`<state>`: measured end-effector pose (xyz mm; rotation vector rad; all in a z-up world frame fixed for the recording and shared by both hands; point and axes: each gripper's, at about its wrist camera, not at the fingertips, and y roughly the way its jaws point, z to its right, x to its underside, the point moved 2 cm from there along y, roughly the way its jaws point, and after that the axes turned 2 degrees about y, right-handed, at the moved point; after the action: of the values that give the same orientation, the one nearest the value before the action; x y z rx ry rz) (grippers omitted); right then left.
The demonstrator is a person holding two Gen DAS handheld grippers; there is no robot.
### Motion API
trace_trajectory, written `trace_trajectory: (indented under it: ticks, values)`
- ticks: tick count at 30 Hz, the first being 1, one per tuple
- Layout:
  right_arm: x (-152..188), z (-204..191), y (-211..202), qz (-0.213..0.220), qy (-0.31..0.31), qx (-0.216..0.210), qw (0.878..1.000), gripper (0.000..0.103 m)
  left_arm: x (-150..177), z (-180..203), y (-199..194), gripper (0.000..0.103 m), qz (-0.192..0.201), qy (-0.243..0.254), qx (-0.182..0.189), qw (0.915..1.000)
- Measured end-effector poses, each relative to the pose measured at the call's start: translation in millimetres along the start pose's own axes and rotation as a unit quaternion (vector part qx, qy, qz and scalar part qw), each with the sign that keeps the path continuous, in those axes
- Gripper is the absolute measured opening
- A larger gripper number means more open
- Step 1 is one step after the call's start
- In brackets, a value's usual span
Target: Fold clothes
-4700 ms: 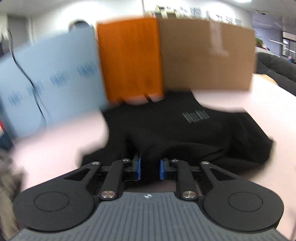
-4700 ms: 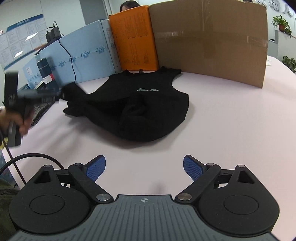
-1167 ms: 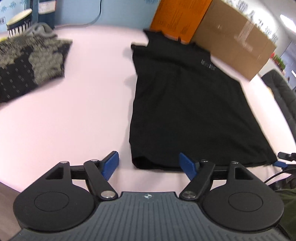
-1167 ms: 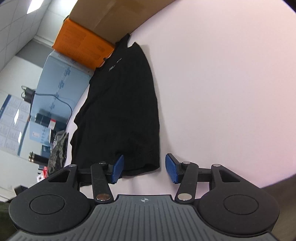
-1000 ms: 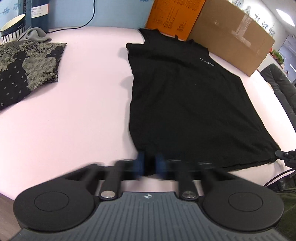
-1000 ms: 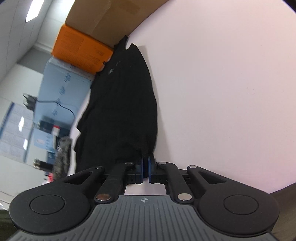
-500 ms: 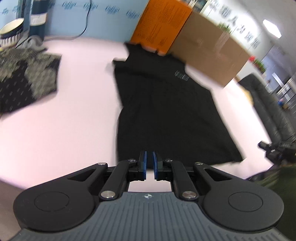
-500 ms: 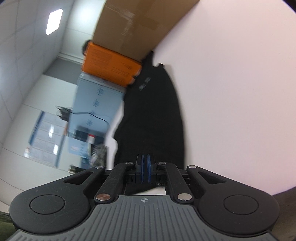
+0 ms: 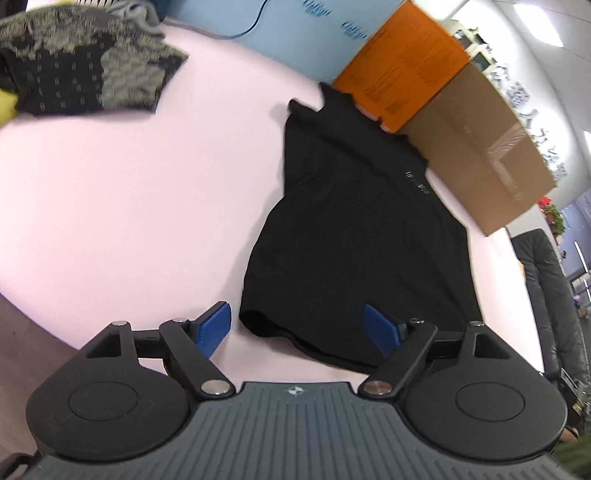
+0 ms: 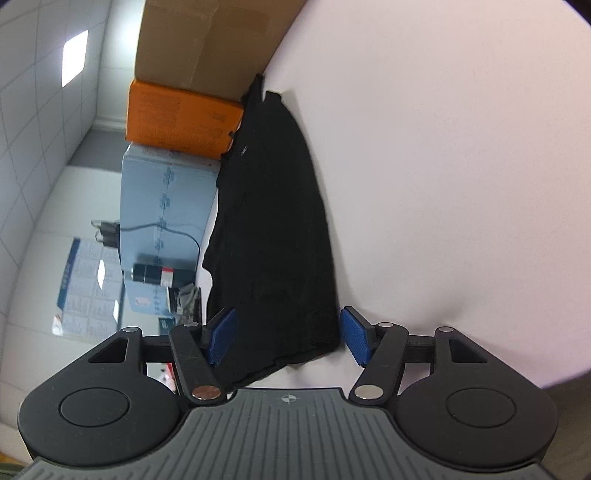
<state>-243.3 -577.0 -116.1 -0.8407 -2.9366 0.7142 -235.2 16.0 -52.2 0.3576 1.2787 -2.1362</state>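
Left gripper [image 9: 297, 328]: fingers opening, now wide, blue pads clear of the cloth. The hem corner of the black garment [image 9: 354, 229] lies between them, no longer pinched as it was half a second ago. Right gripper [image 10: 284, 336]: fingers also opening, about half spread, the other hem corner between them but not pressed.

Both hem corners have just been let go. Judgement: the spreading step is finished; the garment lies flat and lengthwise on the pink surface [image 9: 140, 177], neckline at the orange box [image 9: 402, 74], so folding proper can start.

Containers: the orange, blue [image 9: 295, 33] and cardboard [image 9: 480, 147] boxes stand closed; contents cannot be seen. A patterned cloth [image 9: 81, 66] lies well apart.
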Motion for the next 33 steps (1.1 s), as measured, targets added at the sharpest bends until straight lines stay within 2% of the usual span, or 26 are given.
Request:
trace_trajectory:
  ticks: [1, 2, 3, 4, 5, 11, 14, 17, 21, 23, 25, 27, 29, 31, 33]
  values:
    - [-1, -3, 4, -0.004, -0.009, 0.008, 1.0, 0.046, 0, 1, 4, 0.076, 0.008, 0.0, -0.003, 1.0]
    - [-2, -5, 9, -0.013, -0.017, 0.021, 1.0, 0.03, -1, 2, 8, 0.064, 0.016, 0.001, -0.005, 0.9998]
    - [-3, -5, 14, -0.027, -0.022, 0.035, 0.999, 0.005, -2, 4, 10, 0.028, 0.018, 0.008, -0.012, 0.9997]
    - [-3, -5, 16, -0.035, -0.024, 0.039, 0.998, 0.005, -4, 4, 10, 0.01, 0.018, 0.008, -0.007, 0.9998]
    - [-4, -7, 17, -0.037, -0.025, 0.029, 0.999, 0.005, -7, 4, 8, 0.005, 0.017, 0.004, 0.001, 0.9998]
    - [-20, -32, -12, -0.019, -0.027, -0.081, 0.996, 0.005, -24, 13, -36, 0.005, 0.052, 0.01, 0.056, 0.997]
    - [-27, -38, -25, -0.023, -0.031, -0.099, 0.994, 0.005, -27, 18, -57, 0.005, 0.062, 0.022, 0.072, 0.9952]
    - [-29, -34, -29, -0.046, -0.032, -0.091, 0.994, 0.005, -22, 13, -63, 0.005, 0.047, 0.027, 0.06, 0.9967]
    - [-20, -15, -24, -0.08, -0.021, -0.058, 0.995, 0.005, -5, -9, -56, 0.004, 0.01, 0.01, 0.028, 0.9995]
    - [-19, -5, -21, -0.08, -0.025, -0.007, 0.996, 0.005, 4, -19, -49, 0.005, -0.01, -0.006, 0.016, 0.9998]
    - [-20, 7, -24, -0.063, -0.017, 0.027, 0.998, 0.009, 10, -23, -44, 0.013, -0.019, -0.018, 0.019, 0.9995]
    - [-22, 18, -29, -0.042, 0.002, 0.039, 0.998, 0.018, 13, -23, -41, 0.05, -0.018, -0.029, 0.027, 0.999]
    - [-24, 23, -35, -0.026, 0.023, 0.015, 0.999, 0.029, 13, -20, -40, 0.064, -0.003, -0.037, 0.03, 0.9989]
    - [-24, 18, -33, -0.026, 0.018, 0.005, 0.999, 0.047, 13, -18, -32, 0.065, -0.005, -0.046, 0.03, 0.9985]
    - [-23, 12, -28, -0.031, 0.004, 0.001, 1.0, 0.057, 13, -14, -22, 0.066, -0.012, -0.049, 0.031, 0.9983]
